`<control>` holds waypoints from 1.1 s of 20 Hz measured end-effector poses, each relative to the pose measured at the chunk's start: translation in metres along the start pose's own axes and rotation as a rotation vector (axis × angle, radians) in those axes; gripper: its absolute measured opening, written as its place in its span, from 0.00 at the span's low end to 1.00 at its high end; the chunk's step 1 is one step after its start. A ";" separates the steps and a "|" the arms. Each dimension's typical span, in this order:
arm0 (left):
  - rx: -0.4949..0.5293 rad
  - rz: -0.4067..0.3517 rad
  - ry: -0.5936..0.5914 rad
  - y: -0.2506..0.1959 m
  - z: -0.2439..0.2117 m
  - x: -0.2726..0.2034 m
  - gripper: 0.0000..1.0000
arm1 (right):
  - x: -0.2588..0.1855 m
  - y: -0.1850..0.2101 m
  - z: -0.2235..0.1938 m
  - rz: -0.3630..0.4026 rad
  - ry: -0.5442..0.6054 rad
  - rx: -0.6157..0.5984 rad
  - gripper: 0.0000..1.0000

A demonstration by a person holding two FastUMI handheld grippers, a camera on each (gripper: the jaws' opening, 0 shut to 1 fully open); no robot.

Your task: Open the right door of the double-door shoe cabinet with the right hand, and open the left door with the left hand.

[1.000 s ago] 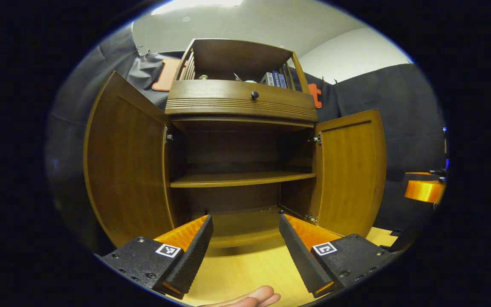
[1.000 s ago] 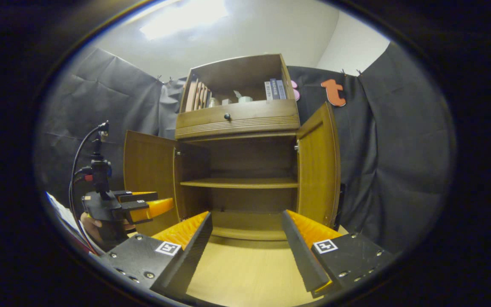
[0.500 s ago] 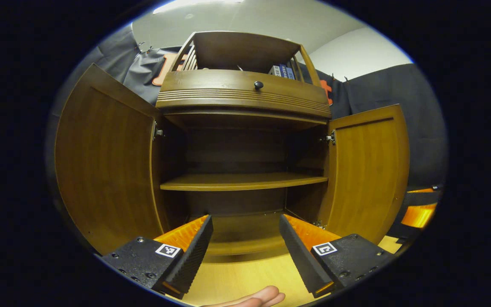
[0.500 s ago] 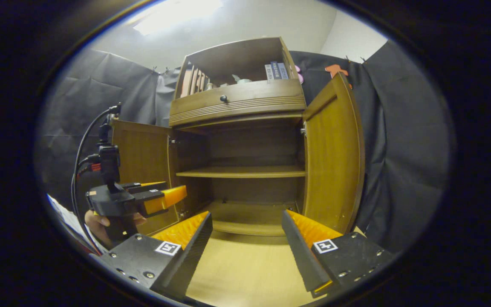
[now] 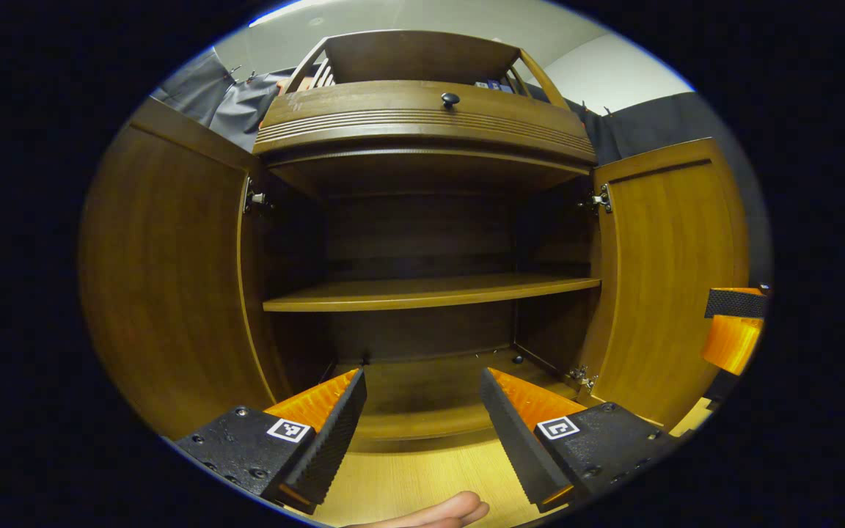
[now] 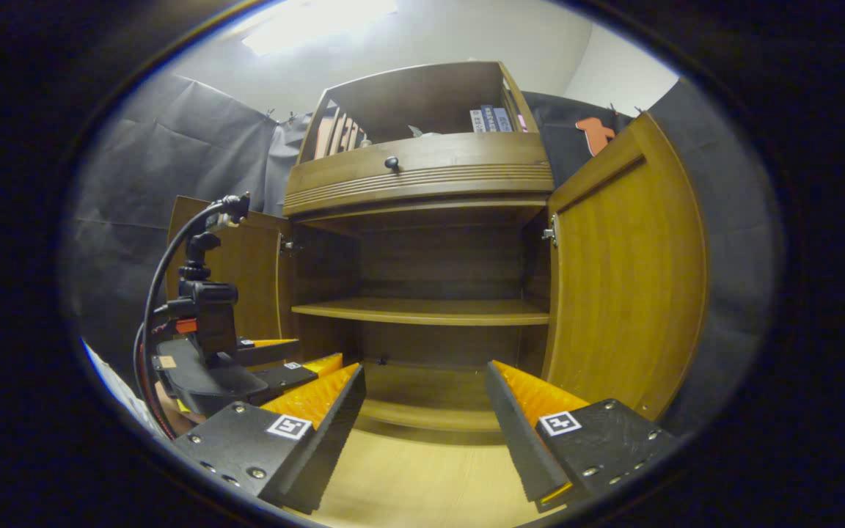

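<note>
The brown wooden shoe cabinet stands with both doors swung open. In the left gripper view its left door [image 5: 166, 279] and right door [image 5: 672, 271] flank a dark inside with one bare shelf [image 5: 422, 292]. My left gripper [image 5: 422, 433] is open just in front of the cabinet's bottom board, holding nothing. In the right gripper view the right door [image 6: 628, 279] stands close on the right and the left door [image 6: 246, 271] farther off. My right gripper [image 6: 426, 433] is open and holds nothing. The left gripper [image 6: 312, 352] shows low at the left there.
A drawer with a dark knob [image 5: 450, 97] sits above the doors, below an open top compartment with books [image 6: 492, 119]. The light wooden floor [image 6: 415, 484] lies below both grippers. A fingertip [image 5: 430, 511] shows at the bottom edge. The right gripper [image 5: 732, 317] is beside the right door.
Both grippers have moved forward toward the cabinet, which now looms larger. The doors stay open and both grippers stay open.
</note>
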State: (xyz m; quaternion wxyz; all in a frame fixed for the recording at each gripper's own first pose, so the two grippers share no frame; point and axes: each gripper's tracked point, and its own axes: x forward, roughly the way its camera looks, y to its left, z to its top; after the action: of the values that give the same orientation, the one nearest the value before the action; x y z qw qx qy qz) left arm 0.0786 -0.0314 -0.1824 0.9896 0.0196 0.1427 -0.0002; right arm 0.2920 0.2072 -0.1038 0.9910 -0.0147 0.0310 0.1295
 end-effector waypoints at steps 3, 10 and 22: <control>0.008 0.004 -0.013 0.001 0.002 -0.001 0.96 | 0.019 0.007 0.004 -0.014 -0.009 0.007 0.97; 0.009 0.005 -0.027 0.004 0.008 -0.005 0.97 | 0.034 0.035 -0.006 0.031 0.019 0.005 0.97; 0.002 -0.004 -0.061 0.009 0.020 -0.017 0.97 | 0.023 0.035 -0.014 0.029 0.026 0.007 0.97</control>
State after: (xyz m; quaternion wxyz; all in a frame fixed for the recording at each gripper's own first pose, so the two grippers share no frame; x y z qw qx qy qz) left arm 0.0680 -0.0237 -0.1577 0.9935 0.0202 0.1123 -0.0031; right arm 0.3042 0.2463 -0.1204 0.9885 -0.0123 0.0445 0.1437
